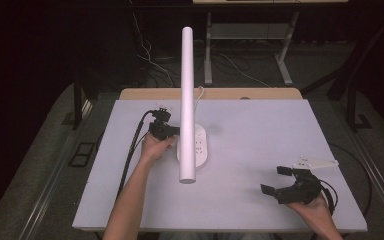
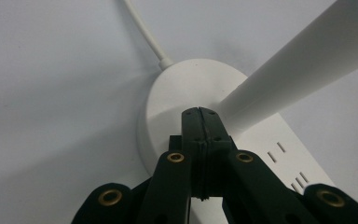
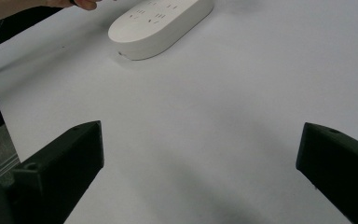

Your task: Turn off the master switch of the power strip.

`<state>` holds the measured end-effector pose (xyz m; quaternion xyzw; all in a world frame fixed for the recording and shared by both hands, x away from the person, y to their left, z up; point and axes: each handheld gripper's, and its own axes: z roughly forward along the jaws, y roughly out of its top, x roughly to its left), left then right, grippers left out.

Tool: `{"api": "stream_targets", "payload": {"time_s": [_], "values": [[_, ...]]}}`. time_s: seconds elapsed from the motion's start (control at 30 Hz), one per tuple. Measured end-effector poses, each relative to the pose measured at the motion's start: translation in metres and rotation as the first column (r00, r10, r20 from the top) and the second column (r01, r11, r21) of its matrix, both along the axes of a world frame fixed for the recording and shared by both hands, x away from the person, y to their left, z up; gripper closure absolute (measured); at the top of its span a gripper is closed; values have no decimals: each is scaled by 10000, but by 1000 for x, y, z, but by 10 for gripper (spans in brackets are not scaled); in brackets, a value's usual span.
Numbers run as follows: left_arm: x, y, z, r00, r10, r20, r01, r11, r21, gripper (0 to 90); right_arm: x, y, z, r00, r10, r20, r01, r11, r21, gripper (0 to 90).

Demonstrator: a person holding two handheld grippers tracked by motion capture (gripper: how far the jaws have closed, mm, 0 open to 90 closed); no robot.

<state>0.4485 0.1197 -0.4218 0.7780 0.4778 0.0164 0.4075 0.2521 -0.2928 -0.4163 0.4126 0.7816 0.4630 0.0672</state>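
Note:
A white oval power strip [image 1: 201, 145] lies left of centre on the white tabletop [image 1: 265, 125], its white cord [image 1: 199, 92] running off the back. A long white tube [image 1: 187, 100] crosses over the strip. My left gripper [image 1: 173, 131] is held by a hand at the strip's left side. In the left gripper view its jaws [image 2: 199, 113] are pressed together over the strip [image 2: 168, 98], with the tube [image 2: 298, 60] passing just behind their tips. My right gripper [image 1: 275, 180] rests near the front right corner, wide open and holding nothing [image 3: 200, 163]. The strip [image 3: 161, 21] lies far ahead of it.
A wooden table edge [image 1: 240, 93] shows behind the white sheet. Beyond it are desk legs [image 1: 208, 50] and loose cables [image 1: 152, 62] on a grey floor. Black cables [image 1: 132, 145] trail from the left gripper along the table's left side.

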Motion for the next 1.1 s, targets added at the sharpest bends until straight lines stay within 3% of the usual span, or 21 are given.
{"api": "stream_targets", "payload": {"time_s": [0.27, 0.73, 0.93, 1.1], "values": [[0, 14, -2, 9993, 364, 39, -360, 9966, -744, 892, 1, -2, 0, 10000, -63, -1, 63, 10000, 50, 0], [-9, 37, 22, 9952, 572, 798, -497, 9945, -927, 836, 1, -2, -1, 10000, -39, 11, 39, 10000, 36, 0], [-21, 47, 33, 9909, 733, 1127, -609, 9921, -1101, 795, 0, -1, 0, 10000, -44, 12, 44, 10000, 40, 0], [-30, 52, 37, 9893, 865, 1178, -711, 9891, -1290, 775, 1, -1, 0, 10000, -44, 35, 44, 10000, 59, 0]]}}
